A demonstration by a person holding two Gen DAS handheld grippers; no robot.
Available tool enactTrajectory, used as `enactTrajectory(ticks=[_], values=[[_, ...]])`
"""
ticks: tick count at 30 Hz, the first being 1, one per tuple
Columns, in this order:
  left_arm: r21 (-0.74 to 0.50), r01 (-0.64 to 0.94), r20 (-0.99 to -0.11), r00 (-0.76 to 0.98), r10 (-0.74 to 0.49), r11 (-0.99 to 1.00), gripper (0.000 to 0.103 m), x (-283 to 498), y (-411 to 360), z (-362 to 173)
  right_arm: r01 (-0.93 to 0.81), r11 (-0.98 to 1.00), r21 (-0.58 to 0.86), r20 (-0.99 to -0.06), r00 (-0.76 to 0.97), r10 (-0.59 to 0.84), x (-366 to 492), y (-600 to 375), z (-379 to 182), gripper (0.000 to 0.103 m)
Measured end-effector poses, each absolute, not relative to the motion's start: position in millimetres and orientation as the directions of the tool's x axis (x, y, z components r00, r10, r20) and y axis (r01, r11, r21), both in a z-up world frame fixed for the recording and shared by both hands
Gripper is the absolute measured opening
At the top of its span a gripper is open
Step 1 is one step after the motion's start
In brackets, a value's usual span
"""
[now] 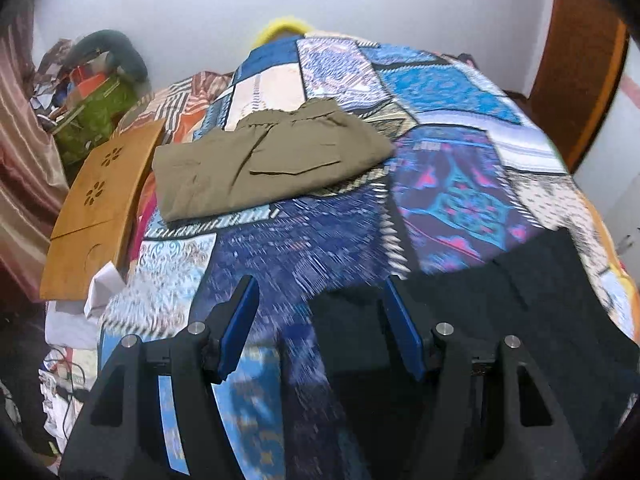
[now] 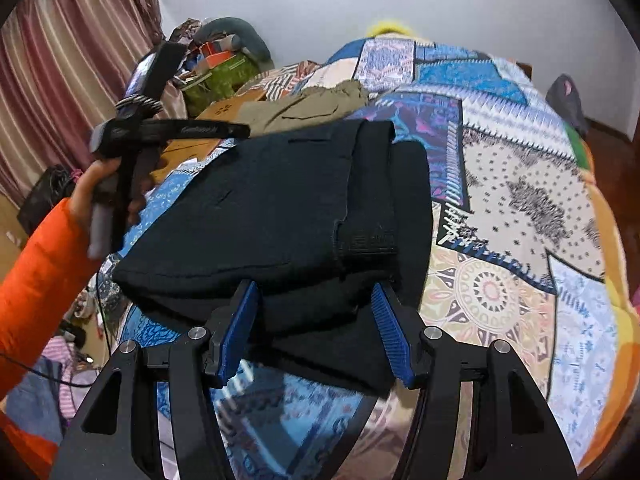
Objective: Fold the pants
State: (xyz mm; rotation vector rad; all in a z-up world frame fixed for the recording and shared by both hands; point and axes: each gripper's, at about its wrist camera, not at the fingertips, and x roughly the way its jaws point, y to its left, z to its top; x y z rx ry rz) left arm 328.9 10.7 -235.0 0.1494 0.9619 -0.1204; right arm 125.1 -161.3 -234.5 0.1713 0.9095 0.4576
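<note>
Left wrist view: the left tool (image 1: 320,328) hangs over the near part of a bed (image 1: 460,184) covered with a patchwork quilt. Its jaws stand apart with nothing between them; only blurred quilt shows in the gap. The black pants (image 1: 500,280) lie folded at the near right, their edge running behind the right finger, not pinched. Farther off, at the middle left of the bed, a second, olive pair (image 1: 264,164) lies folded flat. Left of it a wooden board (image 1: 96,208) with flower-shaped cut-outs rests along the bed's edge. Beyond the board, against the far wall, a green bag (image 1: 100,116) stands crammed with orange boxes, papers and a grey roll; what else is in it cannot be told.

In the right wrist view, the right tool (image 2: 314,316) is at the near edge of the black pants (image 2: 260,216), which lie in a thick stack of layers in the middle of the bed (image 2: 520,200). Its jaws are apart, one finger at each side of the nearest folded edge; whether the pads press the cloth cannot be told. At the left, a hand (image 2: 100,196) in an orange sleeve (image 2: 36,280) holds the other tool's handle. The olive pair (image 2: 304,108) and green bag (image 2: 224,76) lie beyond.
</note>
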Motion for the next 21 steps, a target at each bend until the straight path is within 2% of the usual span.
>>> enactTrajectory(ticks=[5, 10, 13, 17, 21], values=[[0.119, 0.181, -0.867, 0.498, 0.014, 0.976, 0.063, 367.0, 10.7, -270.0, -0.307, 0.899, 0.314, -0.74, 0.514, 0.434, 135.6, -164.9, -240.0, 0.052], [0.083, 0.245, -0.894, 0.447, -0.036, 0.966, 0.063, 371.3, 13.6, -292.0, -0.323, 0.896, 0.303, -0.744, 0.508, 0.435, 146.2, -164.5, -241.8, 0.053], [0.086, 0.28, -0.908, 0.418, -0.04, 0.956, 0.063, 366.4, 18.8, -299.3, -0.329, 0.907, 0.265, -0.751, 0.52, 0.407, 155.0, -167.8, -241.7, 0.053], [0.052, 0.297, -0.928, 0.367, -0.064, 0.953, 0.056, 349.9, 28.5, -304.2, -0.33, 0.913, 0.238, -0.756, 0.527, 0.388, 164.6, -174.9, -241.8, 0.056], [0.031, 0.291, -0.93, 0.358, -0.078, 0.956, 0.055, 322.7, 34.4, -299.1, -0.322, 0.923, 0.213, -0.765, 0.532, 0.362, 177.4, -188.3, -243.9, 0.058]])
